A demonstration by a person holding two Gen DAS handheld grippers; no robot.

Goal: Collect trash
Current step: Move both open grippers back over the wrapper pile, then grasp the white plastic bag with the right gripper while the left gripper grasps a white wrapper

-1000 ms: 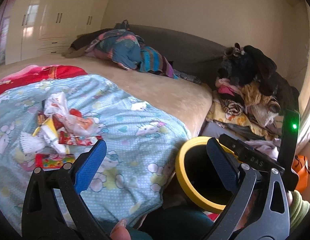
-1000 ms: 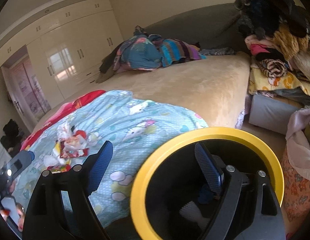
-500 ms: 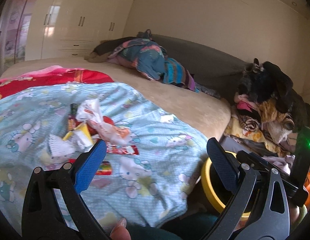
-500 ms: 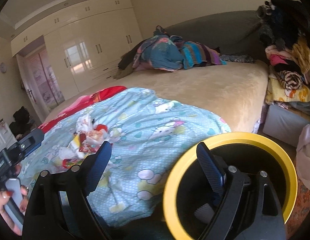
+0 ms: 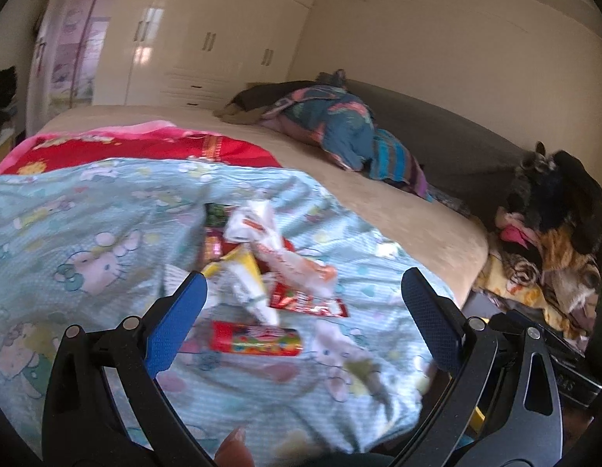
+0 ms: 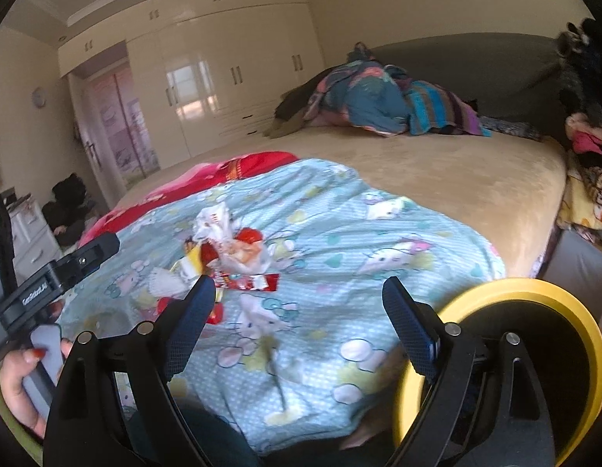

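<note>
Both grippers pointed over a bed toward a heap of trash (image 5: 262, 268) that lay on a pale blue cartoon-print blanket (image 5: 87, 233), in front of a red blanket (image 5: 118, 148). The left gripper (image 5: 301, 303) stood with its blue pads spread wide and nothing between them; we saw the heap framed in the gap but beyond the tips, untouched. Among the litter we distinguished crumpled white wrappers (image 5: 250, 222), a yellow and white packet (image 5: 242, 280), a flat red sachet (image 5: 308, 303) and, nearest the pads, a red tube-shaped pack (image 5: 256, 338) that lay on its side. The right gripper (image 6: 299, 303) was likewise wide apart and empty, with the same heap (image 6: 227, 253) just ahead of its left finger. A yellow-rimmed black bin (image 6: 534, 292) stood beside the bed, at that gripper's right. A hand (image 6: 17, 385) with painted nails gripped the left tool's handle. Bundled clothes (image 5: 332, 132) lay at the far end of the tan mattress (image 5: 398, 214).
</note>
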